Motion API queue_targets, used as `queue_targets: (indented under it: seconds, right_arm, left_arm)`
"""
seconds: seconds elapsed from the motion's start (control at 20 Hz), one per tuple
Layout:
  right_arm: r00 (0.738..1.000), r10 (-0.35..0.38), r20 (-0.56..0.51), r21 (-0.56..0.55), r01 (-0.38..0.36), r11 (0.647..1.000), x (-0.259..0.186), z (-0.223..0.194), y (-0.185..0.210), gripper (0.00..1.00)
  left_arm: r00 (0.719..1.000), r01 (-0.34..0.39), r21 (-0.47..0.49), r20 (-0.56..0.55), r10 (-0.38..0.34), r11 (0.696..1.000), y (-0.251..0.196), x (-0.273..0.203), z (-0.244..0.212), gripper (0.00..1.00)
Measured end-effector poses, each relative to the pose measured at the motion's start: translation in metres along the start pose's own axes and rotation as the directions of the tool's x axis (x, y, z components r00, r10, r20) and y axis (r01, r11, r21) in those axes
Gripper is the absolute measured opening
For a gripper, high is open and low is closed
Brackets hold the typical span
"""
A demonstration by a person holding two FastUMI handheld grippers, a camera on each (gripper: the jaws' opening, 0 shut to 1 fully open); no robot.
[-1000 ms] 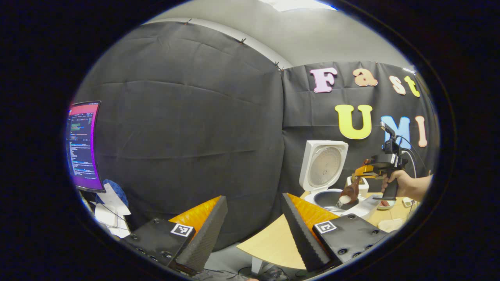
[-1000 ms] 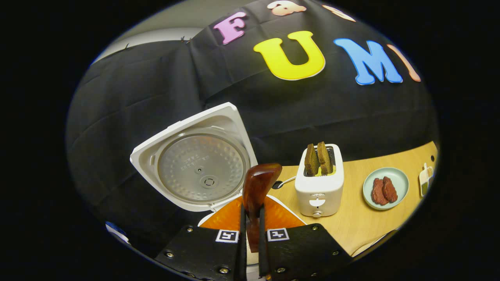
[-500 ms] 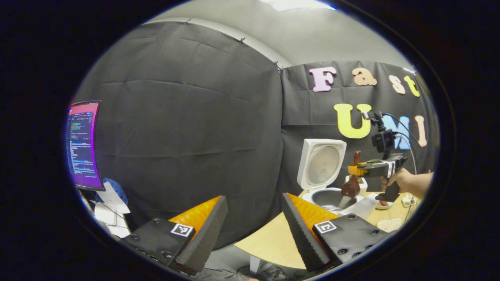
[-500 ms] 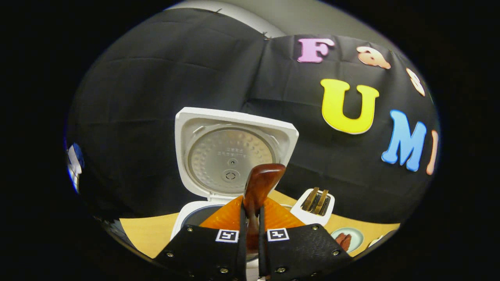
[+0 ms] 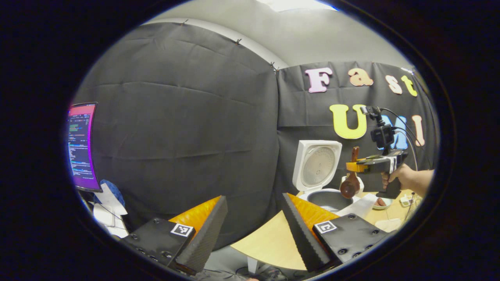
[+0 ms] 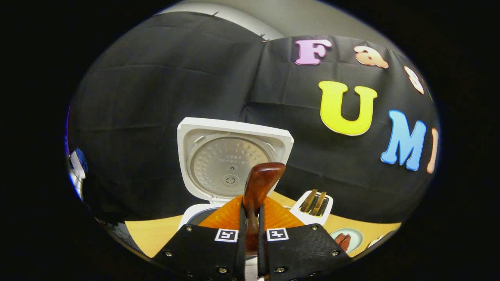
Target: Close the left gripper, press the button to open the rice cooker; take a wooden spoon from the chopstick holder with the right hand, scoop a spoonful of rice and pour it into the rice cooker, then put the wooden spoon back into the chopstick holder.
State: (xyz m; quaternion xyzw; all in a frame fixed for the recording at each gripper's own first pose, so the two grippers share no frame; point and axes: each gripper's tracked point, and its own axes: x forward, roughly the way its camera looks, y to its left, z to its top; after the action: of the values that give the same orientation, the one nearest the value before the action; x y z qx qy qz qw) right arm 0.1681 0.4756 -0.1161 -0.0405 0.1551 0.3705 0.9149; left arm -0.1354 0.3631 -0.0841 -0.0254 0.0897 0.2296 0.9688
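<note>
The white rice cooker (image 5: 318,171) stands with its lid up and its dark inner pot (image 5: 329,199) showing. My right gripper (image 5: 353,167), held by a hand (image 5: 402,177), hangs above the pot's right rim, shut on the dark wooden spoon (image 5: 349,186), whose bowl hangs downward. In the right gripper view the spoon's handle (image 6: 258,187) sticks up between the closed fingers of my right gripper (image 6: 250,234), in front of the raised lid (image 6: 230,162). My left gripper (image 5: 254,218) stands open, low at the table's near edge, with nothing in it.
A white toaster (image 6: 314,203) with two slices stands right of the cooker, and a pale plate of meat (image 6: 345,240) beside it. A monitor (image 5: 80,146) and a blue-and-white bundle (image 5: 109,195) sit far left. The wooden table (image 5: 269,242) ends near my left gripper.
The right gripper has risen and levelled off over the pot, lifting the spoon. The white rice seen at the spoon's tip earlier is gone. The left gripper has stayed put.
</note>
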Motion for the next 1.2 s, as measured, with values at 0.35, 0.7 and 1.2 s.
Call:
queue_targets:
  seconds: [0.35,0.7,1.2]
  right_arm:
    - [0.999,0.036,0.03,0.407,-0.045,0.912,-0.04,0.019,-0.024,0.12]
    - [0.996,-0.077,0.043,0.521,0.044,0.852,-0.102,0.016,-0.104,0.12]
    - [0.957,-0.29,0.026,0.564,0.226,0.794,-0.195,-0.006,-0.229,0.12]
  left_arm:
    - [0.998,0.06,-0.007,0.01,-0.06,0.998,-0.027,0.011,0.006,0.9]
    - [0.985,0.164,0.001,0.049,-0.163,0.987,-0.083,0.026,0.029,0.9]
    - [0.944,0.321,-0.01,0.08,-0.32,0.947,-0.203,0.033,0.052,1.0]
